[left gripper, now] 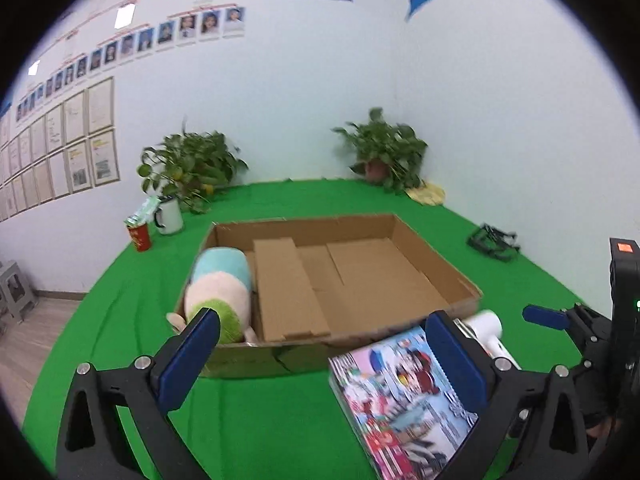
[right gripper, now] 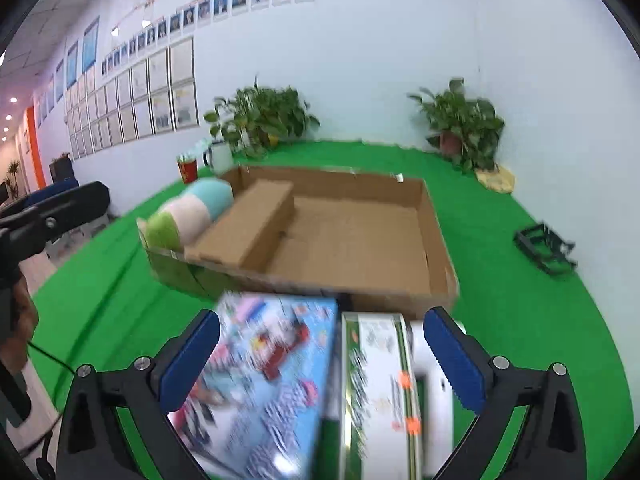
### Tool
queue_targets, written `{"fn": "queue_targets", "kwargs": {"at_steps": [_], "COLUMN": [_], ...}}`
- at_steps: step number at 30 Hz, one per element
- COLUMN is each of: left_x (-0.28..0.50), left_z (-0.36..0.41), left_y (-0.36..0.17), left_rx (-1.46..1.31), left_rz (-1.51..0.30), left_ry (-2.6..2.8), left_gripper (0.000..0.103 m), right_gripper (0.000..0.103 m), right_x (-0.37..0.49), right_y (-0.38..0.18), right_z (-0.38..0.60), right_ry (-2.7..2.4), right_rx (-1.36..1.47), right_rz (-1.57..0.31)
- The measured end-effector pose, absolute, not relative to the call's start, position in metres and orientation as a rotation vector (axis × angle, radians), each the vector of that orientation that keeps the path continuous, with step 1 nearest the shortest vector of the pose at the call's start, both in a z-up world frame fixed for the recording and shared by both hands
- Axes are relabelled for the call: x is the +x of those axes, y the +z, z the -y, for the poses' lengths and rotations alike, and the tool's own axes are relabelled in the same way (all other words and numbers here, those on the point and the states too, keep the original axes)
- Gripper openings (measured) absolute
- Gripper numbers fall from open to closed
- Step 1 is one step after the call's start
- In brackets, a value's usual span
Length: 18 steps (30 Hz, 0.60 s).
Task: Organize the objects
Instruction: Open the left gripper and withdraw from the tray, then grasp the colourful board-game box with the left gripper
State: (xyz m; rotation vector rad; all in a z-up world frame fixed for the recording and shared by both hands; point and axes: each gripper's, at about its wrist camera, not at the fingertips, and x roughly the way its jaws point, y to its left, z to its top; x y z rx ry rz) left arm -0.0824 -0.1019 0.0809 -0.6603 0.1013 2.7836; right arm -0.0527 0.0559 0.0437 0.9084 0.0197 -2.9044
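A shallow cardboard tray (left gripper: 440, 280) lies on the green cloth. A striped plush toy (left gripper: 218, 292) in blue, cream and green lies in its left section beside a cardboard divider (left gripper: 286, 292). My left gripper (left gripper: 328, 346) is open over the tray's near wall, with nothing between its fingers. A colourful picture box (left gripper: 404, 396) lies in front of the tray, and a white hair dryer (left gripper: 488, 326) lies behind it. My right gripper (right gripper: 324, 354) hangs open above the picture box (right gripper: 264, 376), a green-and-white carton (right gripper: 380, 384) and the white dryer (right gripper: 434, 392). It grips none of them. The tray (right gripper: 436, 240) and plush toy (right gripper: 188, 212) lie beyond.
Two potted plants (left gripper: 192, 168) (left gripper: 388, 152) stand at the back wall. A white mug (left gripper: 170, 214) and a red cup (left gripper: 139, 236) are at the back left. A black folding rack (left gripper: 494, 242) lies to the right, and a yellow item (left gripper: 428, 194) sits near the corner. The cloth's edge drops to the floor on the left.
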Motion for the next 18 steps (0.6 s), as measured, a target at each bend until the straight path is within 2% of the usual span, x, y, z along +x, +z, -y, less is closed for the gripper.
{"fn": "queue_targets", "kwargs": {"at_steps": [2, 5, 11, 16, 18], "left_x": [-0.083, -0.089, -0.108, -0.114, -0.117], "left_z": [0.097, 0.098, 0.112, 0.102, 0.099], "left_y": [0.071, 0.051, -0.001, -0.028, -0.035], "left_rx": [-0.716, -0.854, -1.126, -1.211, -1.24], "left_rz": [-0.127, -0.056, 0.27, 0.287, 0.293], "left_ry": [2.735, 2.625, 2.426, 2.329, 2.289], "left_gripper": [0.102, 0.102, 0.102, 0.102, 0.099], "right_gripper": [0.103, 0.103, 0.103, 0.103, 0.103], "right_x": [-0.04, -0.019, 0.016, 0.008, 0.002], "right_y": [0.031, 0.015, -0.013, -0.031, -0.038], "right_z": [-0.072, -0.083, -0.076, -0.061, -0.05], "right_ry": [-2.874, -2.734, -2.588, -2.547, -2.525], "right_rx": [0.93, 0.914, 0.92, 0.963, 0.982], "right_rz": [0.045, 0.092, -0.057, -0.127, -0.168]}}
